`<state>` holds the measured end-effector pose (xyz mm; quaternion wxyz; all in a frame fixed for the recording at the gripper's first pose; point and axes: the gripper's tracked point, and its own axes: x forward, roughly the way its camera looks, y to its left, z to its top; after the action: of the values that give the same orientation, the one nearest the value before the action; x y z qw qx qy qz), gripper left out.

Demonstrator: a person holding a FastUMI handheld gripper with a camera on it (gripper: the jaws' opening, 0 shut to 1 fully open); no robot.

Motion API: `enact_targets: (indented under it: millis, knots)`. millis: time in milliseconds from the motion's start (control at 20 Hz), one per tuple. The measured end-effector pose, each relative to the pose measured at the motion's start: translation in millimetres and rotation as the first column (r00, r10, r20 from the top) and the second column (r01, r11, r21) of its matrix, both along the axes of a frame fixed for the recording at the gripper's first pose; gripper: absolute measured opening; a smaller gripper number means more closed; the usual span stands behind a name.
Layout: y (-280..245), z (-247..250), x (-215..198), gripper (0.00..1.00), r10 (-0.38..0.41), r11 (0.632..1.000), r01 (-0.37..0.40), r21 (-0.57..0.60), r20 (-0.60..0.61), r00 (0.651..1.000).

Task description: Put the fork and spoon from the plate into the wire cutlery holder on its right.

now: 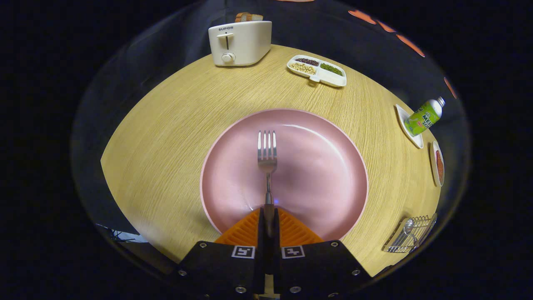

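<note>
A steel fork [267, 155] points away from me over the middle of the pink plate [325, 175]. My gripper [268, 220] is shut on the fork's handle, both fingers pressed against it, with the tines reaching out ahead of them. I cannot tell whether the fork rests on the plate or hangs just above it. The wire cutlery holder [412, 235] stands to the right of the plate by the table's edge, and the spoon [406, 233] lies in it.
A white toaster [239, 42] with bread stands at the far side of the round wooden table [166, 137]. A divided dish of beans [316, 70] sits beyond the plate. A green bottle [422, 116] on a saucer and a small red-filled dish [438, 162] sit at right.
</note>
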<state>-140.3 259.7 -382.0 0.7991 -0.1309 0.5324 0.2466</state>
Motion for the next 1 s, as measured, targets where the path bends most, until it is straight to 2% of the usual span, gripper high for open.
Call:
enact_targets:
  millis: [200, 350, 500, 1000]
  knots:
    - [-14, 10, 5, 0.06, -0.041, 0.999, 0.041, 0.006, 0.034, 0.999]
    - [-29, 26, 14, 0.06, -0.123, 0.991, 0.12, 0.061, 0.051, 0.991]
    - [-53, 44, 27, 0.05, -0.176, 0.983, 0.17, 0.066, 0.097, 0.98]
    - [-152, 123, 55, 0.05, -0.333, 0.943, 0.318, 0.098, 0.253, 0.908]
